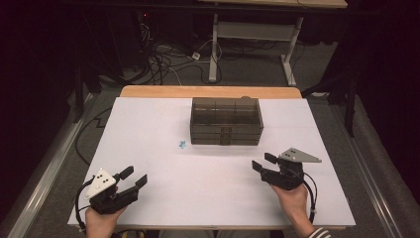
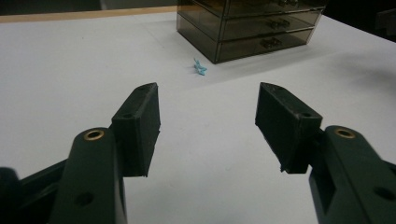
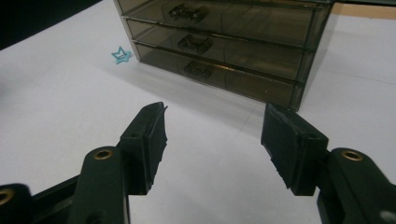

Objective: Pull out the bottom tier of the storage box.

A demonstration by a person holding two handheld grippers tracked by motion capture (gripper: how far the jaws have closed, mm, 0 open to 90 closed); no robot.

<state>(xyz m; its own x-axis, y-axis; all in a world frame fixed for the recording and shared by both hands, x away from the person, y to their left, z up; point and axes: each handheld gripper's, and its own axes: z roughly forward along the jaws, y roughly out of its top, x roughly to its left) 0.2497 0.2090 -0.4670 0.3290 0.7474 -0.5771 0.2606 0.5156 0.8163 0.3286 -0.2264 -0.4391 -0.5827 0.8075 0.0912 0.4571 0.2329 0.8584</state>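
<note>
Near the drawer box point(image 1: 226, 121), both tongs point(image 1: 261, 163) gape.

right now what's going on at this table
A person sits at a white table with a two-jaw gripper in each hand. The left gripper and the right gripper both hover low over the near side, jaws open, nothing between them. Ahead stands a smoky three-drawer organiser, all drawers closed, and a small blue star lies on the table just off its front left corner. Nothing is being touched yet.
</note>
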